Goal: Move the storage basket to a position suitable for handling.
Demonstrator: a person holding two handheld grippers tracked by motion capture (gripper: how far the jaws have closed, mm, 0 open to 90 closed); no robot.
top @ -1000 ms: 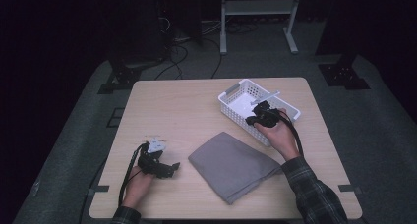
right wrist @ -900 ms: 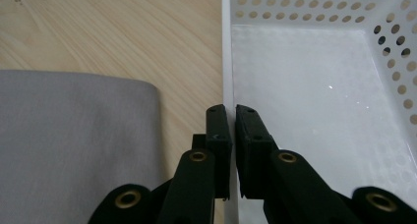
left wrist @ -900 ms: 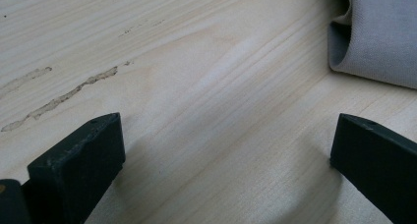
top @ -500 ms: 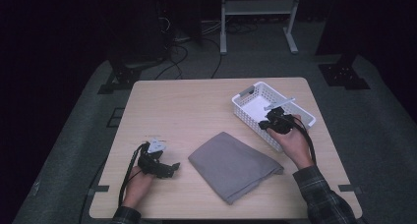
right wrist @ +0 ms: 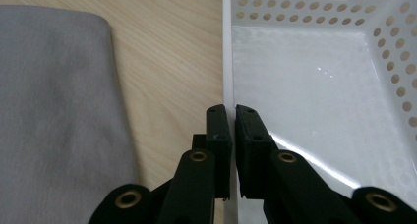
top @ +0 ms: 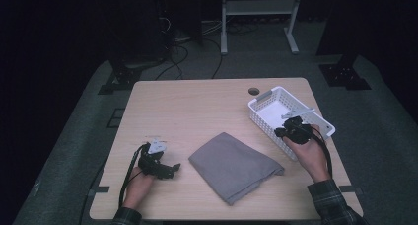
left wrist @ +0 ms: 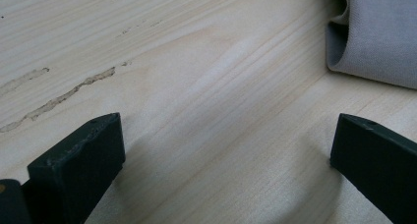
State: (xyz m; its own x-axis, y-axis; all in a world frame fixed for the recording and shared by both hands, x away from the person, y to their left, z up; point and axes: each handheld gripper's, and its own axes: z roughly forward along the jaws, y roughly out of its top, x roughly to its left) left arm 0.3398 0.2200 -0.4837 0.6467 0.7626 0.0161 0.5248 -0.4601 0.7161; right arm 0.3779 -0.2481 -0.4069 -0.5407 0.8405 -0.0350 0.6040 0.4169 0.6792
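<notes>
A white perforated basket (top: 266,96) sits empty at the table's right edge. My right gripper (top: 288,131) is shut on its near wall; in the right gripper view the jaws (right wrist: 231,120) pinch the basket's rim (right wrist: 228,47) between them. A folded grey cloth (top: 233,165) lies at the front middle of the table, and it lies left of the basket (right wrist: 54,111). My left gripper (top: 172,169) rests low on the wood at the front left. Its jaws (left wrist: 226,160) stand wide open with nothing between them, and the cloth's folded edge (left wrist: 378,32) lies just beyond.
The light wooden table (top: 197,106) has a small round hole (top: 254,91) near its far edge. Grey floor surrounds it, with cables and a metal stand (top: 256,8) behind. The basket's right corner reaches the table's right edge.
My right gripper has pulled the basket to the right and slightly nearer, turning it. The left gripper and the cloth have stayed put.
</notes>
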